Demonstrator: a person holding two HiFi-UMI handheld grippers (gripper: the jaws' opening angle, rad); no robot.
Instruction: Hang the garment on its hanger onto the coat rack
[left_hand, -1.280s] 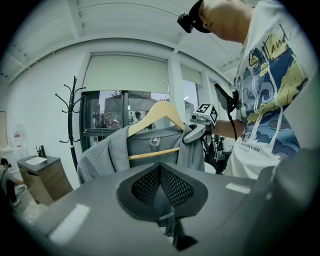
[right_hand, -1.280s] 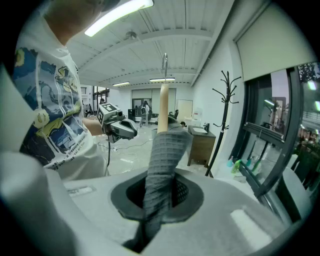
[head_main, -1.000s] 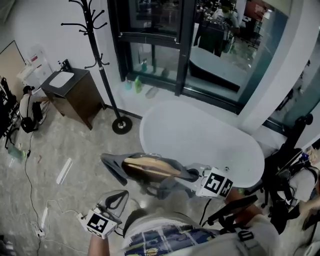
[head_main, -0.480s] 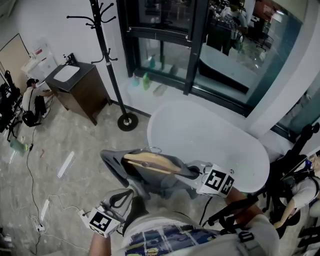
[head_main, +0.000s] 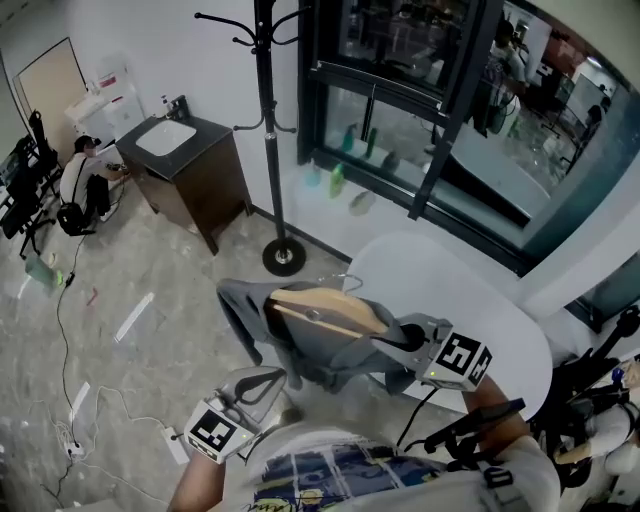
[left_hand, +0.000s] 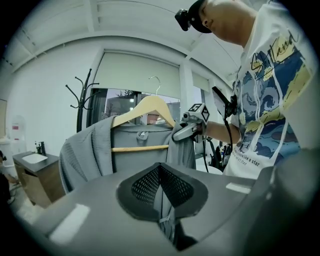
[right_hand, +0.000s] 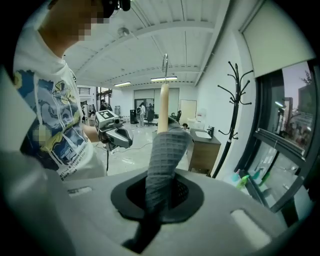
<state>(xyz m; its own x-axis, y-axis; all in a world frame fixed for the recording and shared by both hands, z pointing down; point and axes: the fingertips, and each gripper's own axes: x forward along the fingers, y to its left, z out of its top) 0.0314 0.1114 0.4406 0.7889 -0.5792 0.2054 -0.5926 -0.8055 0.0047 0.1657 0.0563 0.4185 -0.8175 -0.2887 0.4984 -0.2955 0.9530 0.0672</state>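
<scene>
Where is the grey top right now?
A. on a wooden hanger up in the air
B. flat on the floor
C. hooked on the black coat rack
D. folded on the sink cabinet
A: the grey top drapes over the wooden hanger, clear of the floor and apart from the black coat rack.

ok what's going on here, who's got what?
A person holds a grey garment on a wooden hanger up in the air with both tongs. The right tongs are shut on the cloth over one end of the hanger. The left tongs pinch a fold of cloth lower down. The black coat rack stands ahead by the window, apart from the garment. The hanger's hook is not yet on any peg.
</scene>
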